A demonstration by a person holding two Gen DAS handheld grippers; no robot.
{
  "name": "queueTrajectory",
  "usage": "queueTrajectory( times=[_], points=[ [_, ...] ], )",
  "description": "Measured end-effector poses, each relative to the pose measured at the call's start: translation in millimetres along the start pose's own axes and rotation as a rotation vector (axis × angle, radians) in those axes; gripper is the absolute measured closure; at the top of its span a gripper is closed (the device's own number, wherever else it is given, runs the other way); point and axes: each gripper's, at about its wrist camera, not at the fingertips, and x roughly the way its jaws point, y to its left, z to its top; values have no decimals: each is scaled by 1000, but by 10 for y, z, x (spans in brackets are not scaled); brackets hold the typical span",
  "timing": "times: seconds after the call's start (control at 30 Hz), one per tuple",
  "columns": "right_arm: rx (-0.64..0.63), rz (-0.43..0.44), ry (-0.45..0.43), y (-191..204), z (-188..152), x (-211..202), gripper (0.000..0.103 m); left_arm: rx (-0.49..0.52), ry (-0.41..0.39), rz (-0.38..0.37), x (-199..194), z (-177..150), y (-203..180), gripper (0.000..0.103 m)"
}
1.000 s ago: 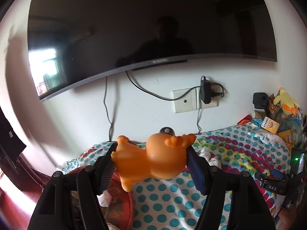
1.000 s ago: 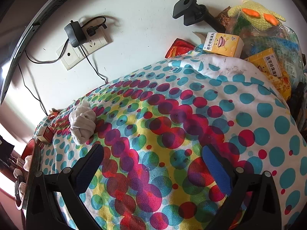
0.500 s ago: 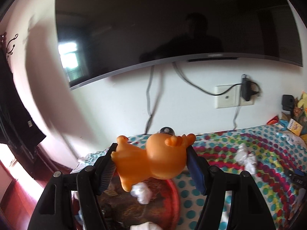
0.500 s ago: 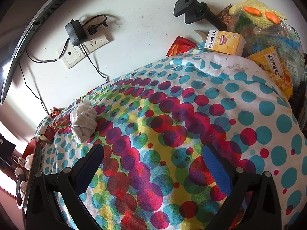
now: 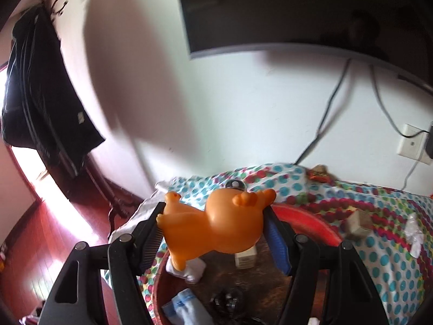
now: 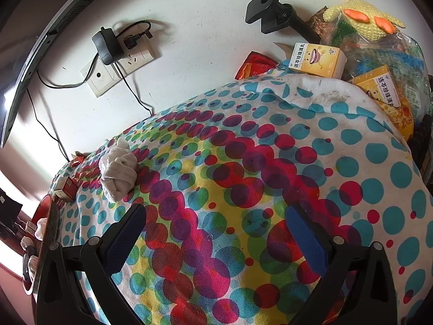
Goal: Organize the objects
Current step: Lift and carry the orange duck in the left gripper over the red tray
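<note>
A: Dotted cloth (image 6: 270, 146) in teal, red and yellow is spread over the surface, and a white wall (image 5: 230, 108) is seen behind it. What is held above the round red tray (image 5: 305, 216)?

B: An orange rubber toy (image 5: 216, 224) is pinched between the pads of the left gripper (image 5: 213, 230), directly over the tray's dark inside, where a small white bottle (image 5: 245, 257) and a pale blue cloth (image 5: 186, 308) are seen.

A: And beyond the tray?

B: A dark screen (image 5: 297, 13) is mounted on the wall above it; a black garment (image 5: 40, 94) is hung over red flooring (image 5: 35, 243) to its left.

A: The other tool?

B: The right gripper (image 6: 213, 235) is held spread, nothing between its fingers, over the cloth to the tray's right, where a knotted white rag (image 6: 117, 173) lies.
</note>
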Motion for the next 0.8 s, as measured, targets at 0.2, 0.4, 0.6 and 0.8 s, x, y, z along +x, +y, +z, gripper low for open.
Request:
queueTrajectory(
  times=[0.2,0.4,0.6,0.8],
  points=[
    [1,0,0,13,0,-9,0,-87,83,24,540,-112,225,33],
    [2,-2,1,22,-11,-16,0,-161,157,19,1042,-171,236,33],
    [3,-3,1,18,5,-15,0,-226,220,-6,1405,-208,205,33],
    [6,-7,-4,34,-8,-46,0,-208,259,-22,1535,-348,14,33]
  ],
)
